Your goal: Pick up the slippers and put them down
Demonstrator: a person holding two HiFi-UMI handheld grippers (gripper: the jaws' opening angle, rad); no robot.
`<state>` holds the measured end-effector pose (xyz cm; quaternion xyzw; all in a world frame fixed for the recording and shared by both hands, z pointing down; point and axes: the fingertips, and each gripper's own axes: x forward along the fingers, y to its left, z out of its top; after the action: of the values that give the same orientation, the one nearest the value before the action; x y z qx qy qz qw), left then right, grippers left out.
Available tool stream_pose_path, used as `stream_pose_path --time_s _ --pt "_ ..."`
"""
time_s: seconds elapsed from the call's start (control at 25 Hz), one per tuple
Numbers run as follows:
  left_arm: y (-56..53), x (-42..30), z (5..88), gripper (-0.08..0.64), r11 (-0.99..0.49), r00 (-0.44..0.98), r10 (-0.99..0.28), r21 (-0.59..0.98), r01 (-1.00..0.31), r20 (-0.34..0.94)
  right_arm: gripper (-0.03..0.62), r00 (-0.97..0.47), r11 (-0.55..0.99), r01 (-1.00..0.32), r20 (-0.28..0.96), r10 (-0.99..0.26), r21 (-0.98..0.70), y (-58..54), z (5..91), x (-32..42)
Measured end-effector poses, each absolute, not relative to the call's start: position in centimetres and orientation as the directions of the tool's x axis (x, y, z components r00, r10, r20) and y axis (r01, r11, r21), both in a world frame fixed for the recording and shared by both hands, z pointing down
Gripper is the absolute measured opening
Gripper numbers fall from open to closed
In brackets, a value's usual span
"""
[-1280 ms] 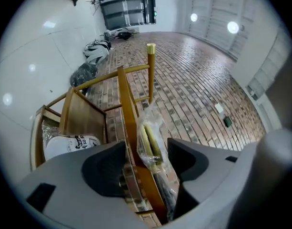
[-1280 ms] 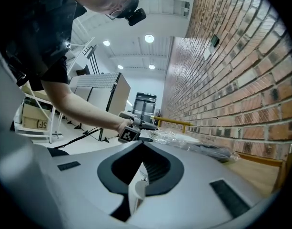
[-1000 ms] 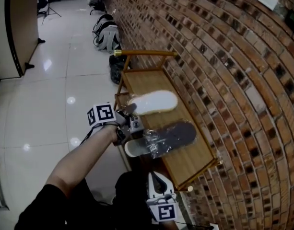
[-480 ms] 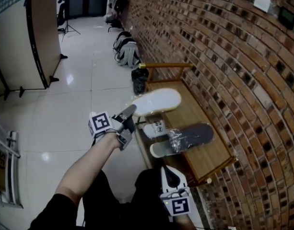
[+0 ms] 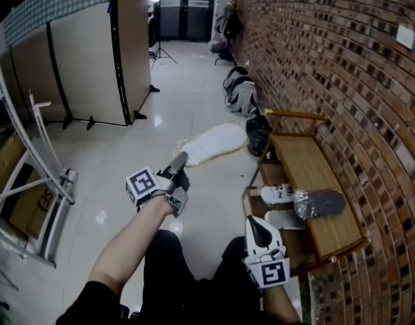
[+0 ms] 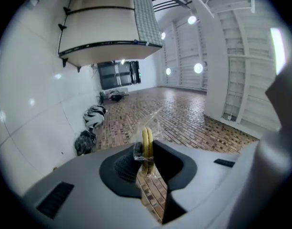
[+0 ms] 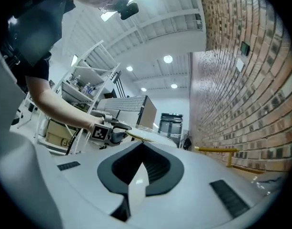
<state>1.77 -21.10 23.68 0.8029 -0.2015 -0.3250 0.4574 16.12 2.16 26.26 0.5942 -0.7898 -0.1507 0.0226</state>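
My left gripper (image 5: 178, 162) is shut on the heel end of a white slipper (image 5: 214, 143) wrapped in clear plastic, and holds it out level above the tiled floor, left of the wooden bench (image 5: 315, 175). In the left gripper view the slipper's yellowish edge (image 6: 146, 146) stands pinched between the pads. A dark slipper (image 5: 320, 203), also in plastic, lies on the bench top. My right gripper (image 5: 256, 223) hovers low near the bench's front corner, shut and empty. The right gripper view shows the left gripper (image 7: 118, 126) and the white slipper (image 7: 142, 135) ahead.
A white sneaker (image 5: 277, 193) sits on the bench's lower shelf. Backpacks (image 5: 242, 91) and a black bag (image 5: 258, 134) lie along the brick wall (image 5: 342, 73). Partition panels (image 5: 92, 59) stand at the back left. A metal rack (image 5: 38, 181) with a cardboard box (image 5: 28, 208) is at the far left.
The left gripper has carried the white slipper off the bench, leftward and upward over the floor. The right gripper has drawn back from the bench. The dark slipper has stayed put.
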Motion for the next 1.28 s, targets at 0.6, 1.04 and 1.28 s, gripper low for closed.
stream_pose_path --time_s 0.6,1.04,1.28 --pt "-19.7 -14.9 29.5 0.064 -0.474 0.478 -0.803 0.867 -0.152 -0.355 0.009 -0.486 0.447 -0.851 -0.091 -0.869 0.275 -8.0 27.0 5.6" --pt "-25.5 -13.9 38.8 0.064 -0.396 0.441 -0.852 0.898 -0.193 -0.281 0.009 -0.5 0.486 -0.838 0.008 -0.866 0.25 -17.0 34.2 6.0" --pt "-27.9 -12.2 46.1 0.064 -0.305 0.416 -0.887 0.93 -0.205 -0.199 0.009 -0.466 0.477 -0.863 0.102 -0.879 0.169 -24.0 40.8 6.7"
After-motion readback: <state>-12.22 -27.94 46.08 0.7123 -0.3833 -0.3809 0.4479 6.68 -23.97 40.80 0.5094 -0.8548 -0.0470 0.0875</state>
